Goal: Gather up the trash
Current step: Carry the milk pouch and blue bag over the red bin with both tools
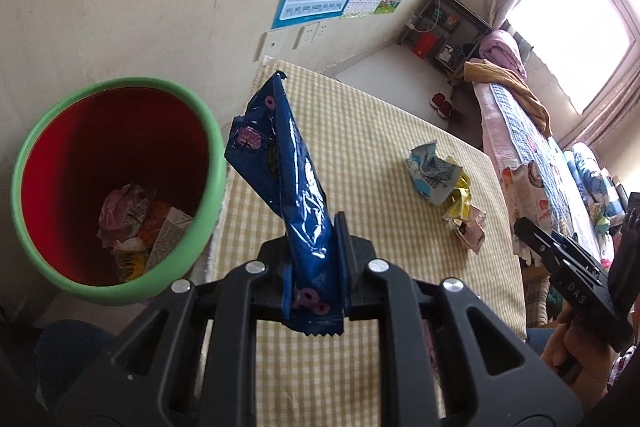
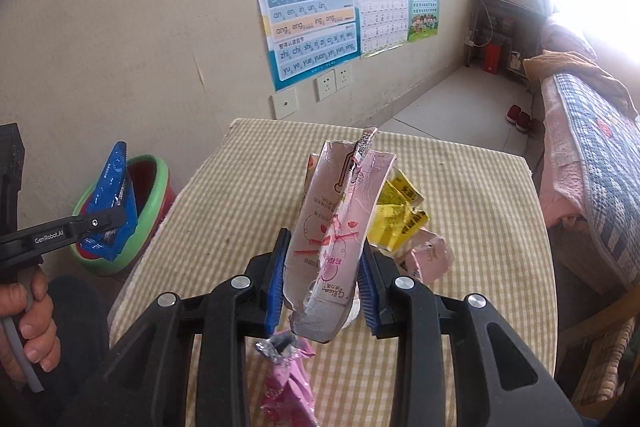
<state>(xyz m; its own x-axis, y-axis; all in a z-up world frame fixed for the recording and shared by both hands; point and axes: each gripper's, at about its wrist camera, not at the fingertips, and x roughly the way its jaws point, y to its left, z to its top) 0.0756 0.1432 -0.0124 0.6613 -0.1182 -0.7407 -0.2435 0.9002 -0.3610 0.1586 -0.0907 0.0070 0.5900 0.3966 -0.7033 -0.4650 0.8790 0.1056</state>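
The left claw (image 1: 316, 259) is clamped narrow on a blue snack wrapper (image 1: 288, 163), which stands up out of the jaws and leans toward the bin. The red bin with the green rim (image 1: 120, 187) sits on the floor just to the left of this claw, beside the tabletop (image 1: 380, 131) edge, with crumpled wrappers already lying in its bottom. From the right wrist view the blue wrapper appears in front of the bin mouth, though whether it is truly over the opening cannot be told.

The right claw (image 2: 322, 275) grips a flattened pink carton (image 2: 340, 211) between its blue pads (image 2: 274, 287), the carton rising upright from the jaws, clear of the checked tabletop. Just beyond and to the right of this claw lie yellow packets (image 2: 400, 215) and a small pink scrap (image 2: 430, 255); a pink foil wrapper (image 2: 288, 379) lies below the claw, close to the near edge. In the left wrist view a crumpled pale blue wrapper (image 1: 432, 171) also waits on the tabletop, ahead and to the right.

The step in hand looks like carrying two pieces to the bin at once. Next, the left claw likely needs to come squarely over the bin mouth and let go; the right then has to cross left past the tabletop edge to do likewise.
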